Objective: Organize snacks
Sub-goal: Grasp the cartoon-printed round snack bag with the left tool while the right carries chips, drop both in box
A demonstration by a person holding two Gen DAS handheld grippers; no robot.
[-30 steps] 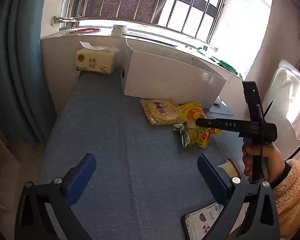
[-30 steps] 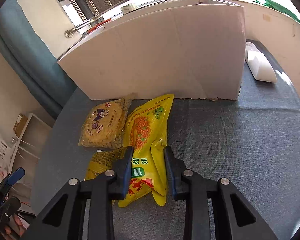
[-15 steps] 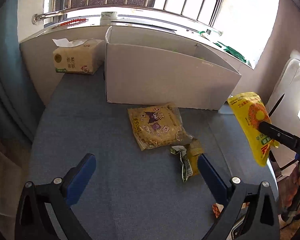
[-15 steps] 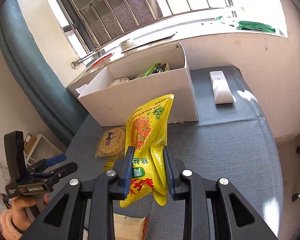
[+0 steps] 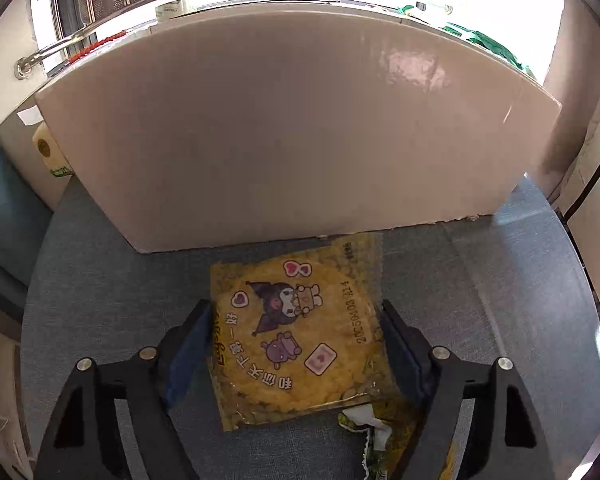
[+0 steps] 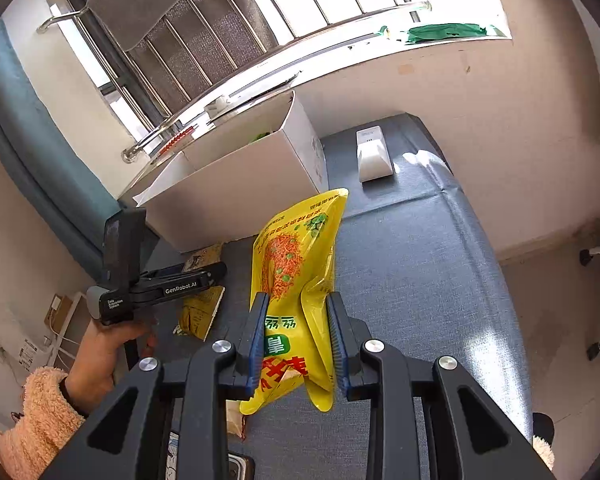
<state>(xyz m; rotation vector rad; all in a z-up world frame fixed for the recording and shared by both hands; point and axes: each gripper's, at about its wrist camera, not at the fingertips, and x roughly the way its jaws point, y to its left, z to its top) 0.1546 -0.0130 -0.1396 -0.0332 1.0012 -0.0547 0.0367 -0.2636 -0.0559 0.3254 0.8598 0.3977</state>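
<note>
A clear bag of yellow snacks with a cartoon print lies flat on the blue-grey table, just in front of a white cardboard box. My left gripper straddles this bag. Its jaws are closing, and the blue pads stand at the bag's two side edges without squeezing it. In the right wrist view my right gripper is shut on a tall yellow snack bag, held up in the air above the table. The left gripper shows below the box, held by a hand.
A torn yellow-green packet lies by my left gripper's right finger. A white device sits on the table right of the box. A tissue box stands left of it. A small packet and a phone lie near the front edge.
My left gripper has moved forward and down over the cartoon bag, and its jaws have narrowed around it. My right gripper has lifted the yellow bag off the table and drawn back.
</note>
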